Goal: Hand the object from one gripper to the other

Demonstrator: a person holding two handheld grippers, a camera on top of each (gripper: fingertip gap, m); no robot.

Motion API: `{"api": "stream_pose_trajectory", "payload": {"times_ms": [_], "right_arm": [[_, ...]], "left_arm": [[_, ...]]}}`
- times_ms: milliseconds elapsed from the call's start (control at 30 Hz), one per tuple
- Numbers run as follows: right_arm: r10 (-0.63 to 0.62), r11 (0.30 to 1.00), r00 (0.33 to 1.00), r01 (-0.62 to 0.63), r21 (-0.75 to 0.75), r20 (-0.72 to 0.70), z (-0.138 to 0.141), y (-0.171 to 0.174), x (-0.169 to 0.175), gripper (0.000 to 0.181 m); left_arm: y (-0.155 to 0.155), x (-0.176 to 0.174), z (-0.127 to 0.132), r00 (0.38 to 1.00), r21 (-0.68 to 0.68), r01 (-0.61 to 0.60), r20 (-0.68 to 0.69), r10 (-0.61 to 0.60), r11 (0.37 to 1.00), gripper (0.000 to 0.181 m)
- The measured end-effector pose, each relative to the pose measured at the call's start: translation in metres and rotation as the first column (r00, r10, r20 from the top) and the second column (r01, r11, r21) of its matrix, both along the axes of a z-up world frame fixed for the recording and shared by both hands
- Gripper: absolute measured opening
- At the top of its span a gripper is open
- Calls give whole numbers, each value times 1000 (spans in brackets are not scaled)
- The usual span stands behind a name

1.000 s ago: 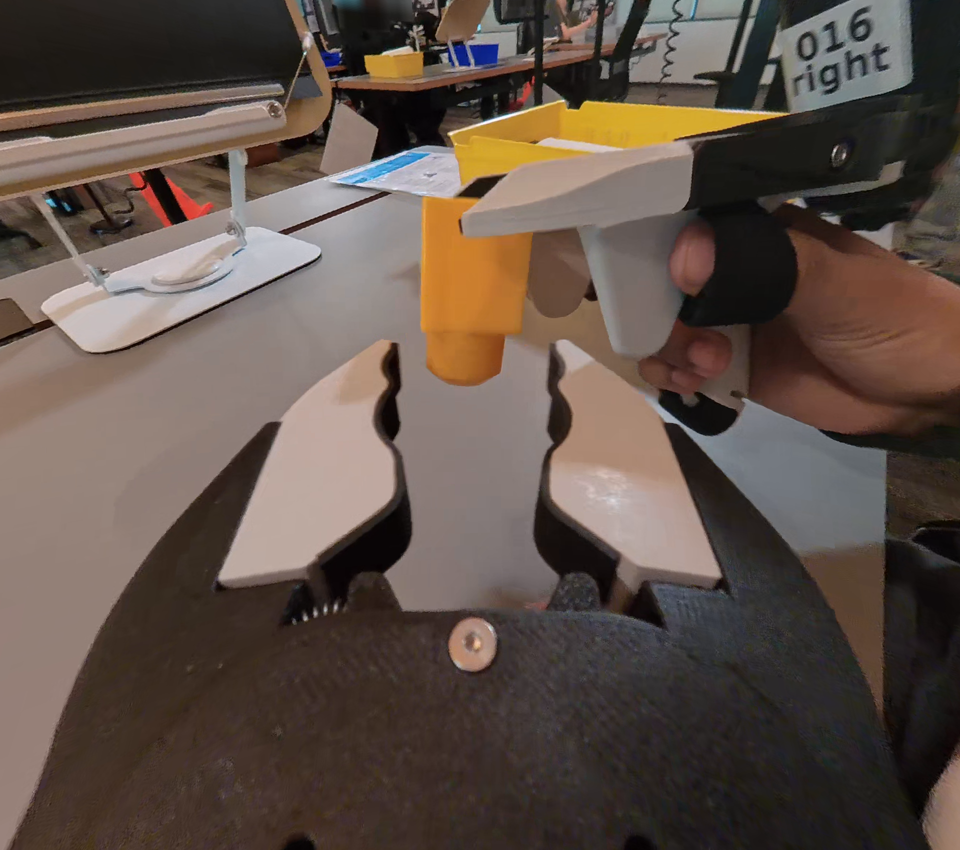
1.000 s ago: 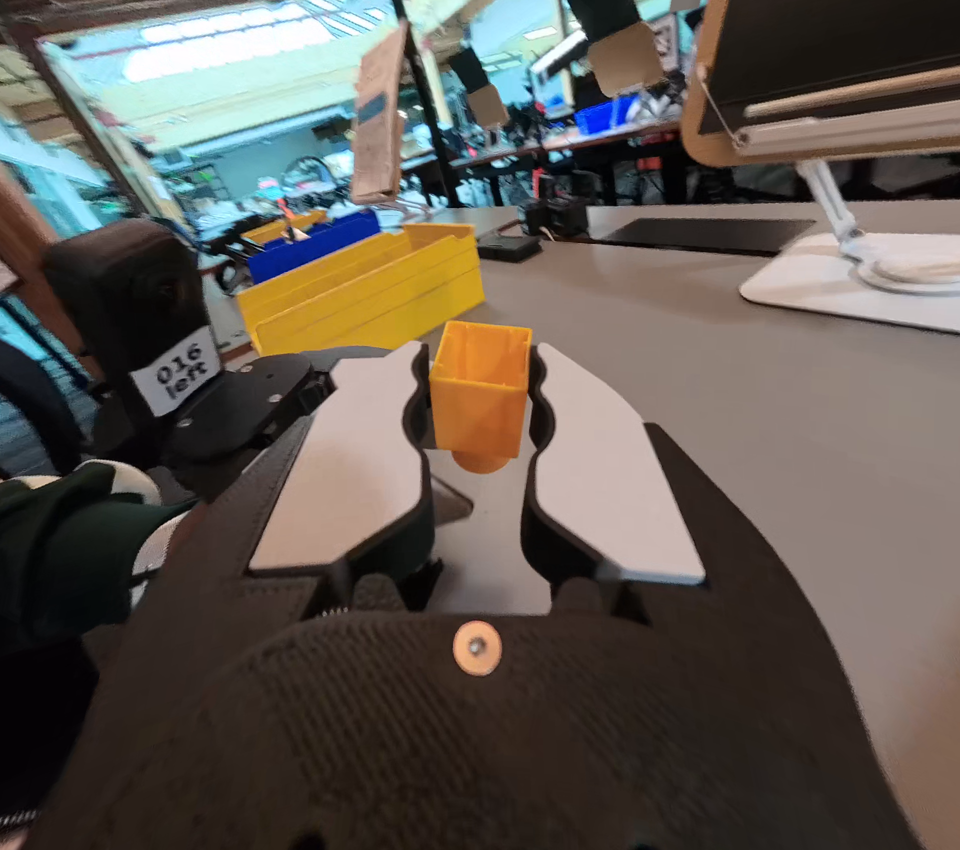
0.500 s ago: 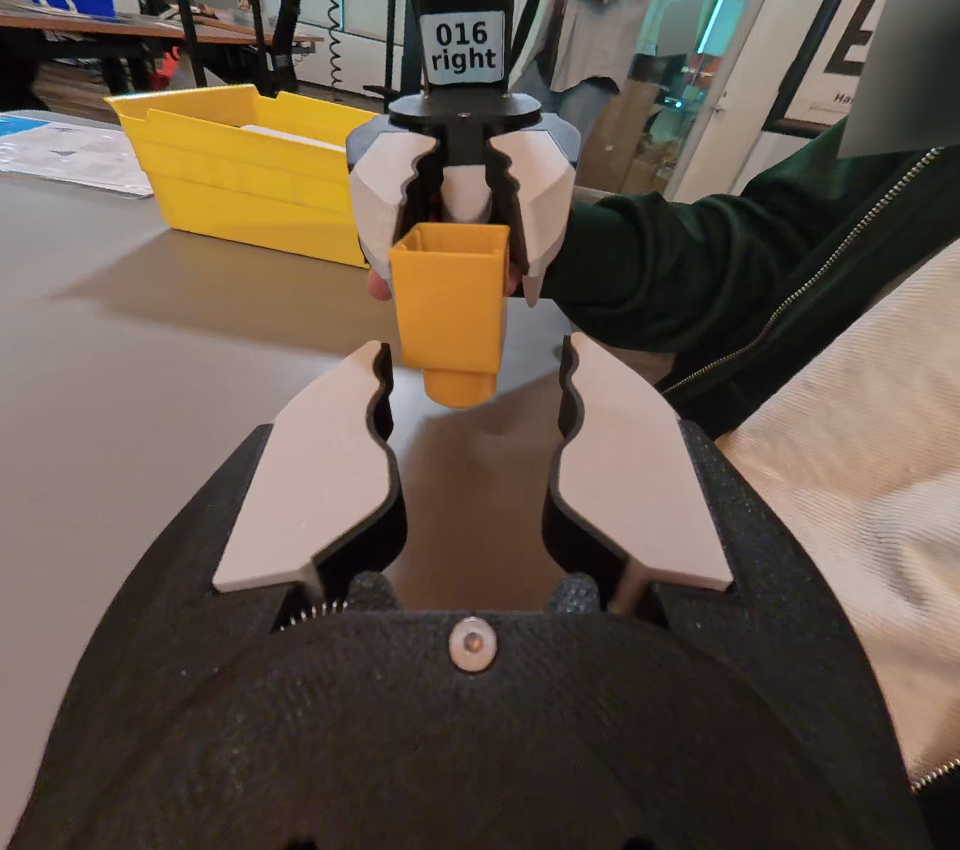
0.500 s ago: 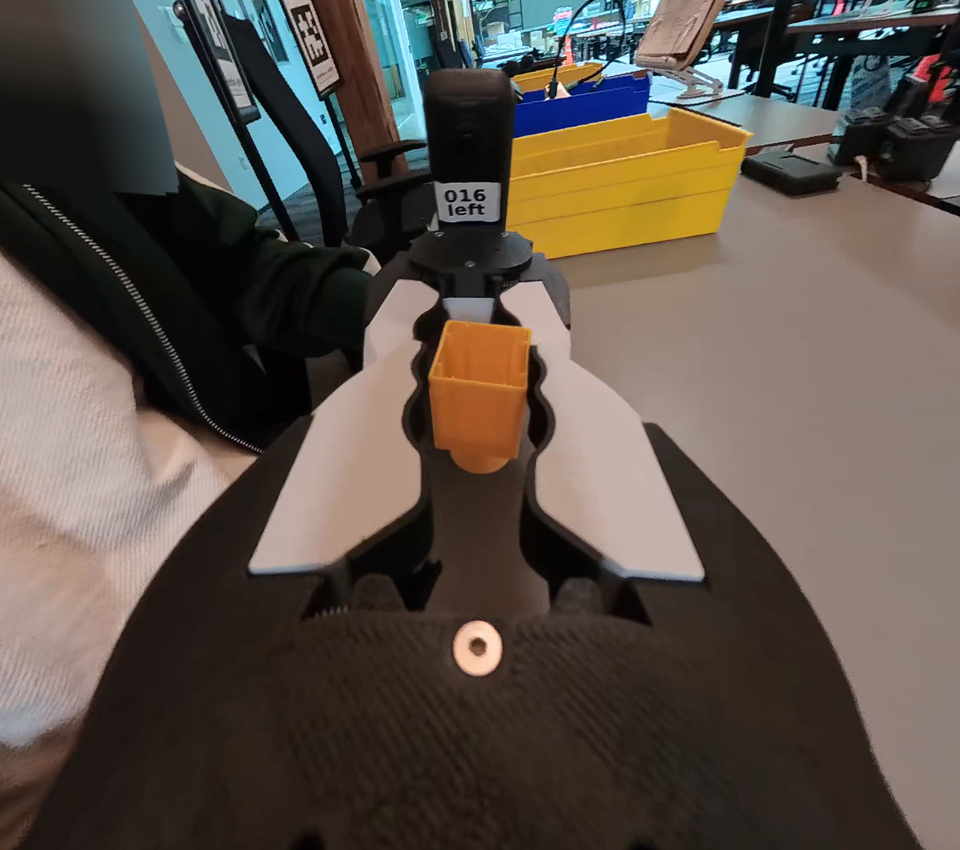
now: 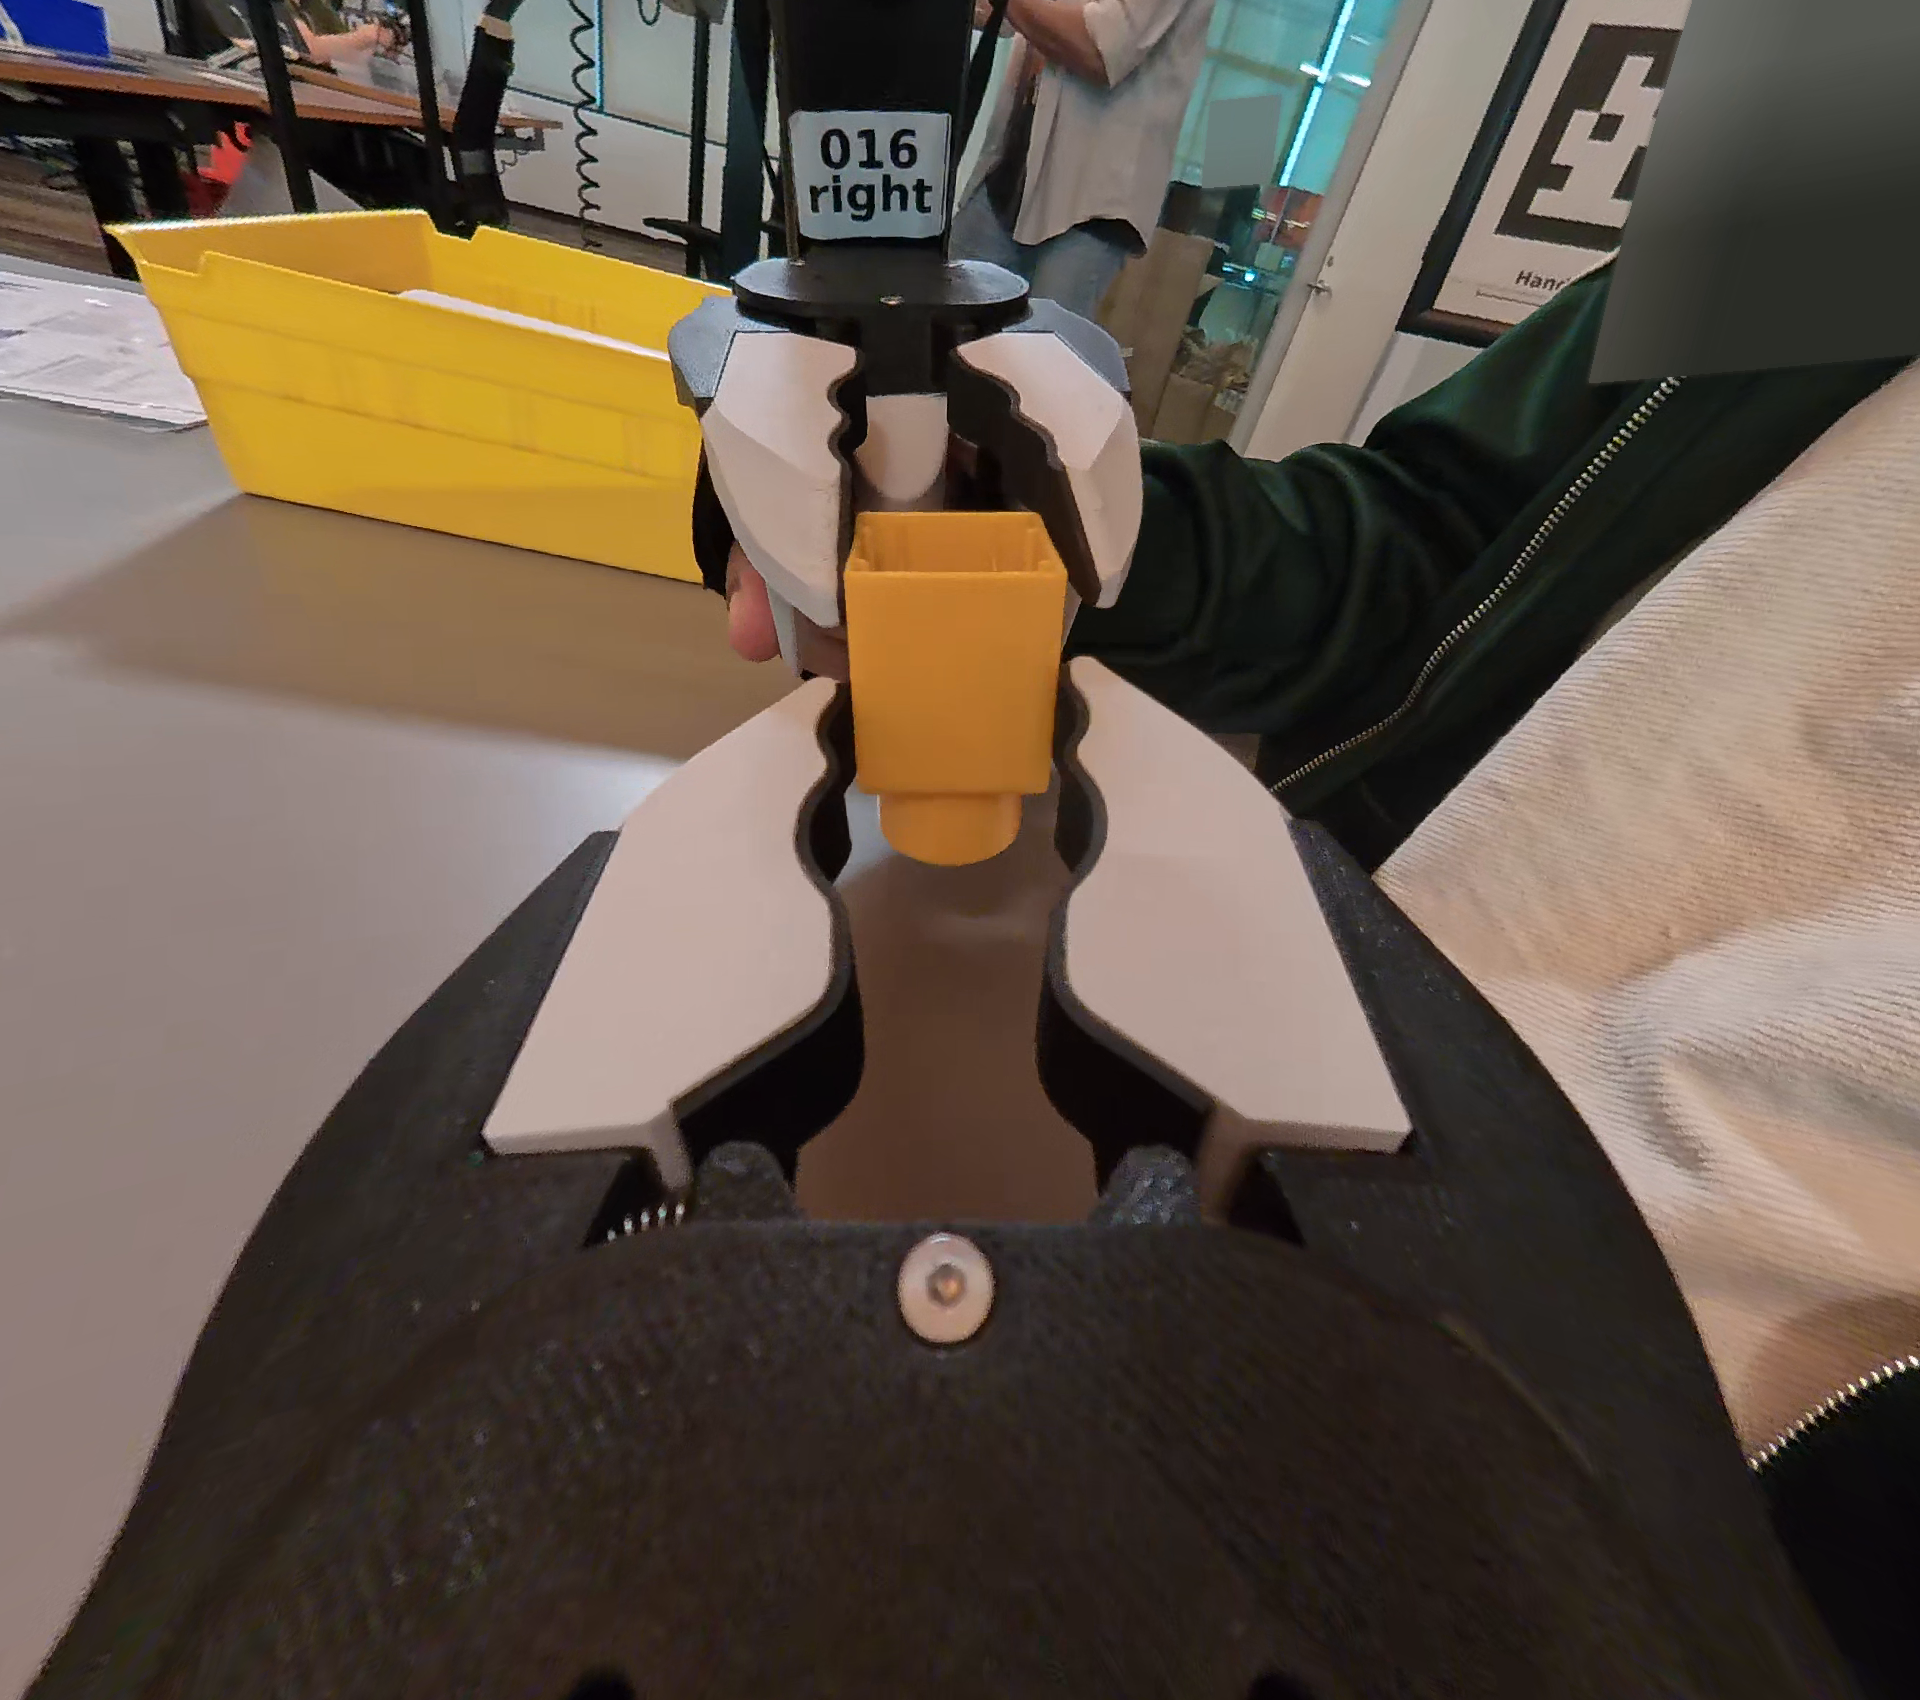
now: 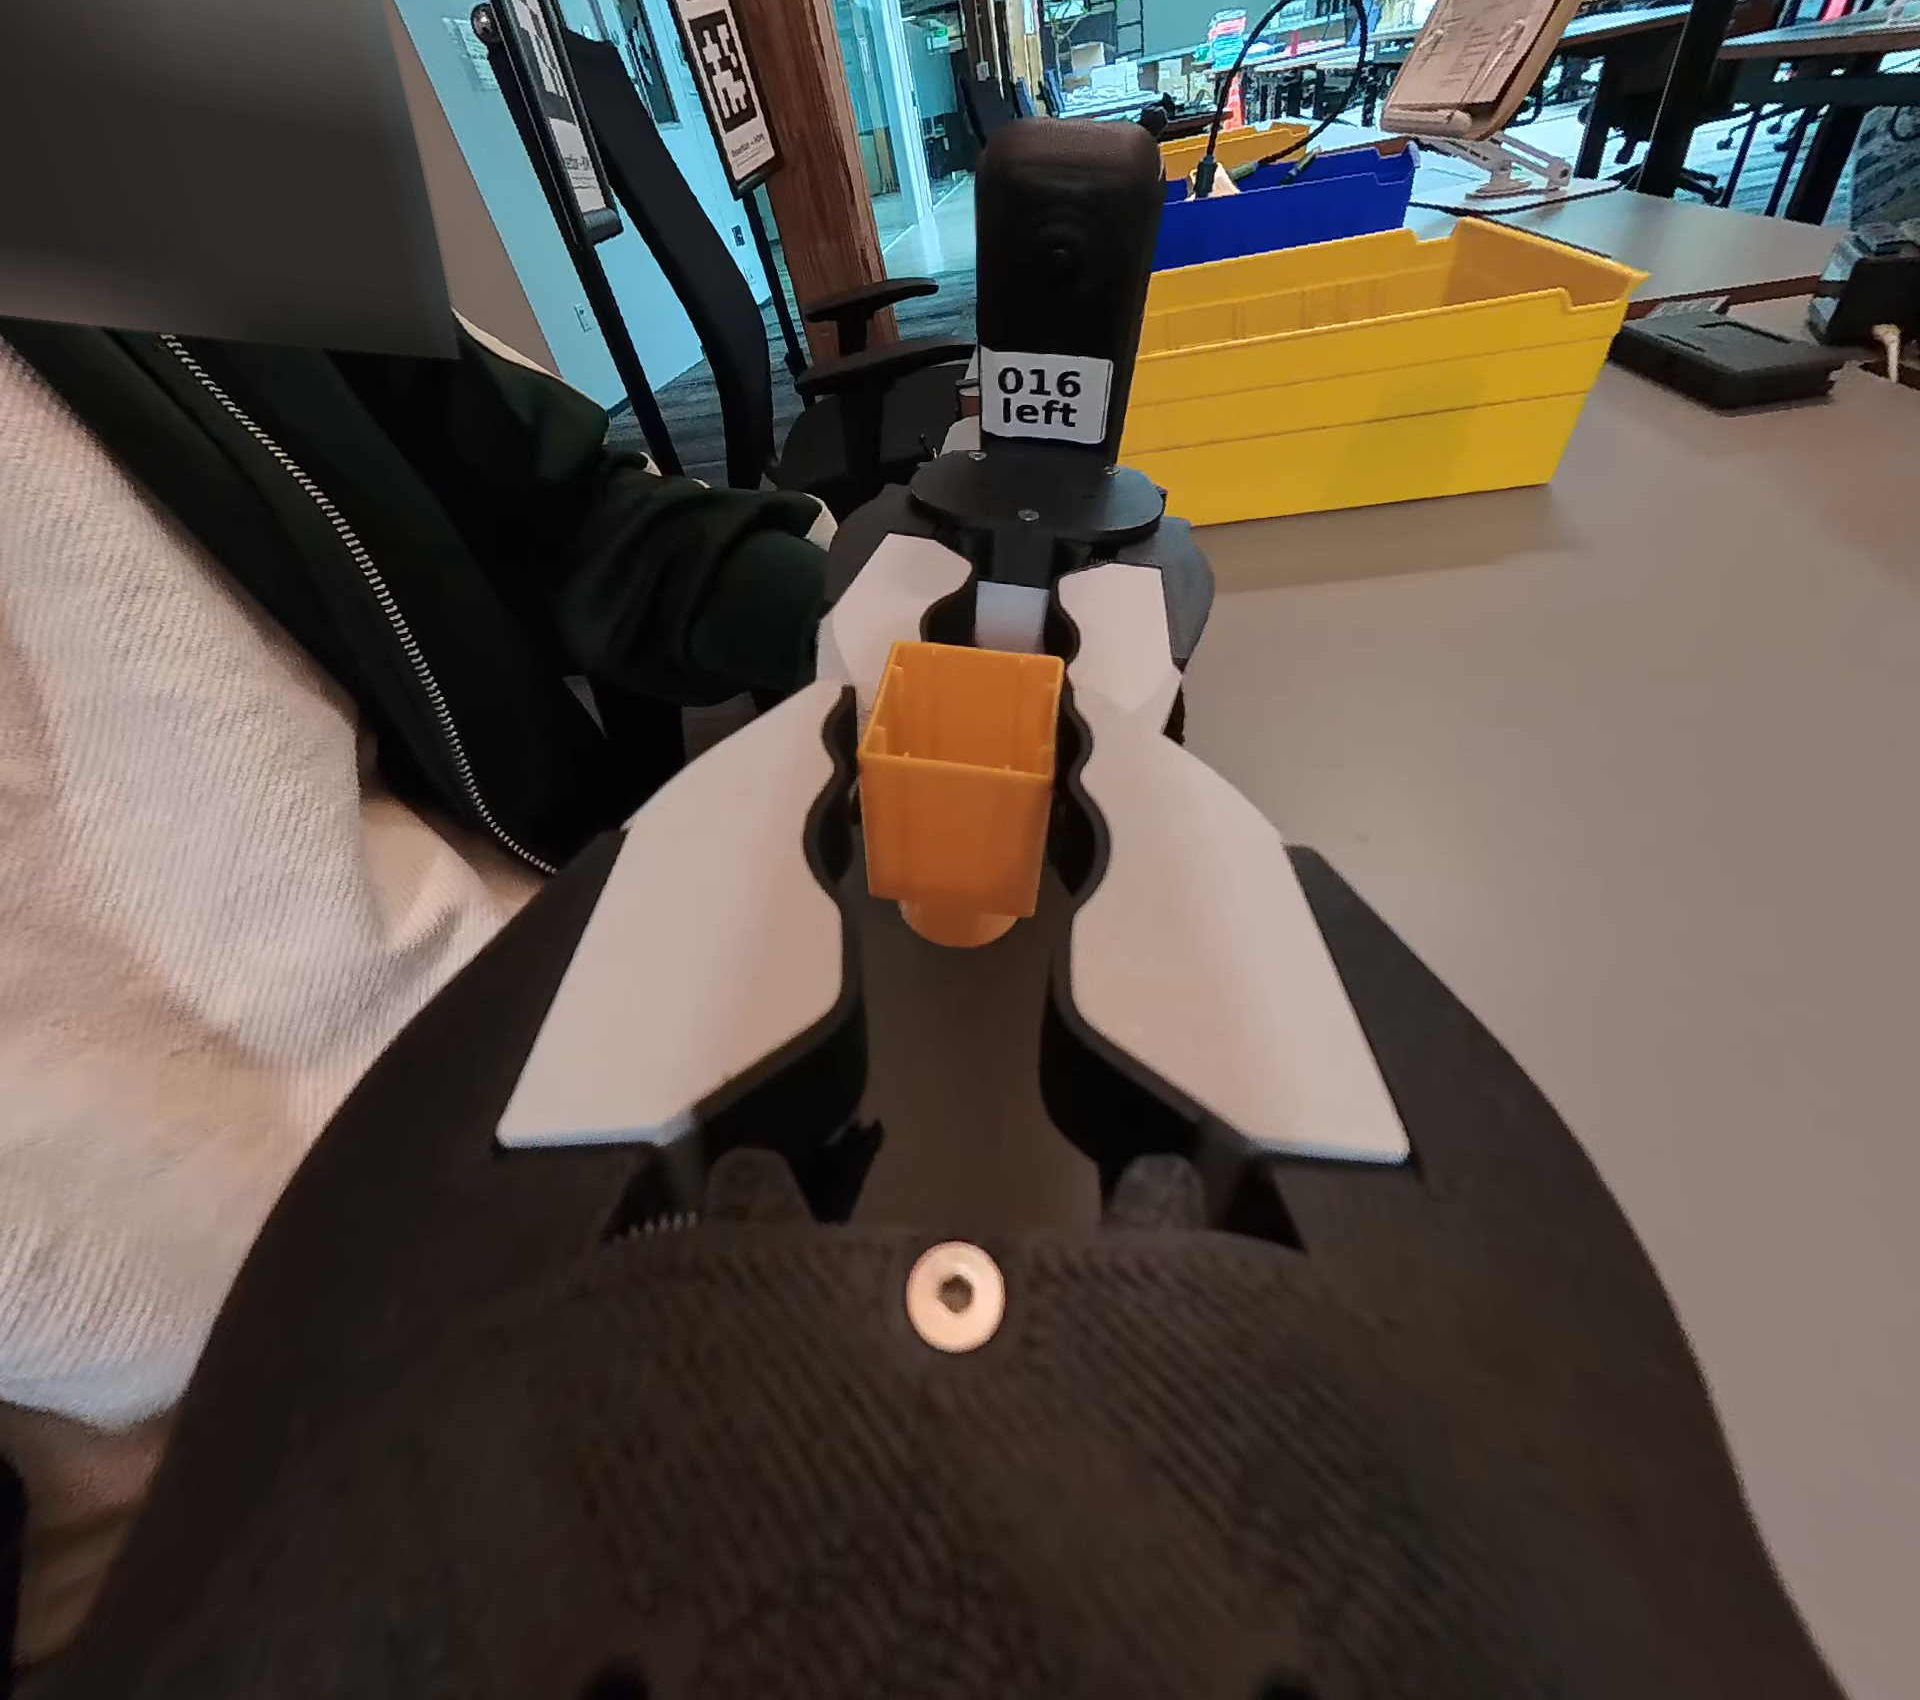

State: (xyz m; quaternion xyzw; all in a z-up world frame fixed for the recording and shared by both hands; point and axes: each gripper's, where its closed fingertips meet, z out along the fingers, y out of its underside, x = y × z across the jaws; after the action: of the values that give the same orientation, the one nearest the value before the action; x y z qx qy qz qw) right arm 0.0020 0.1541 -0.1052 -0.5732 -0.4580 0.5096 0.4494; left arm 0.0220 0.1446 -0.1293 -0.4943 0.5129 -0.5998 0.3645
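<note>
Now we are closing left gripper (image 5: 951,705) onto orange cup (image 5: 951,674), jaws narrowed from wide; right gripper (image 6: 961,751) still clamping it. Both holding; right release pending.

The block (image 5: 951,684) sits between the two facing grippers above the table (image 5: 260,819); a bin (image 5: 416,393) stands behind on it.

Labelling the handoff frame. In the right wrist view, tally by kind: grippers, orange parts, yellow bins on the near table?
Grippers: 2 (left gripper, right gripper)
Orange part: 1
Yellow bin: 1
Total: 4
</note>
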Motion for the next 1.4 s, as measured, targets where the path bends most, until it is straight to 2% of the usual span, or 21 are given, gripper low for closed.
{"api": "stream_pose_trajectory", "payload": {"times_ms": [133,200,233,300,433,533,733,1067,1133,1200,1267,1400], "right_arm": [[-28,998,999,30,52,-38,7,3,0,38],[-116,988,989,124,90,-93,15,14,3,69],[-148,983,982,159,91,-114,18,18,5,79],[-204,971,969,218,94,-141,21,27,10,92],[-285,938,943,312,154,-173,25,37,18,106],[-278,921,943,315,228,-183,27,34,15,105],[-250,904,960,277,325,-122,19,26,5,97],[-310,844,949,300,445,-51,11,28,6,65],[-323,823,946,297,485,-33,9,26,4,56],[-376,761,926,331,558,-37,12,29,4,63],[-429,663,902,351,661,-48,15,31,5,68],[-467,546,884,267,794,24,5,27,-1,63]], "left_arm": [[3,-1,6,999,-2,-23,26,23,1000,38],[6,-3,10,998,-17,-37,45,38,999,38],[9,-4,11,997,-22,-47,52,49,999,38],[13,-6,13,996,-32,-66,65,68,997,38],[20,-10,17,992,-59,-87,87,92,994,37],[23,-12,17,992,-92,-86,87,94,992,38],[29,-16,21,991,-246,-57,103,84,968,38],[51,-27,27,977,-438,-57,162,141,897,38],[55,-28,27,975,-489,-45,168,145,871,38],[58,-28,23,979,-561,-30,152,139,827,38],[61,-25,14,987,-663,-30,100,128,748,38],[63,-26,13,984,-831,97,163,73,548,38]]}}
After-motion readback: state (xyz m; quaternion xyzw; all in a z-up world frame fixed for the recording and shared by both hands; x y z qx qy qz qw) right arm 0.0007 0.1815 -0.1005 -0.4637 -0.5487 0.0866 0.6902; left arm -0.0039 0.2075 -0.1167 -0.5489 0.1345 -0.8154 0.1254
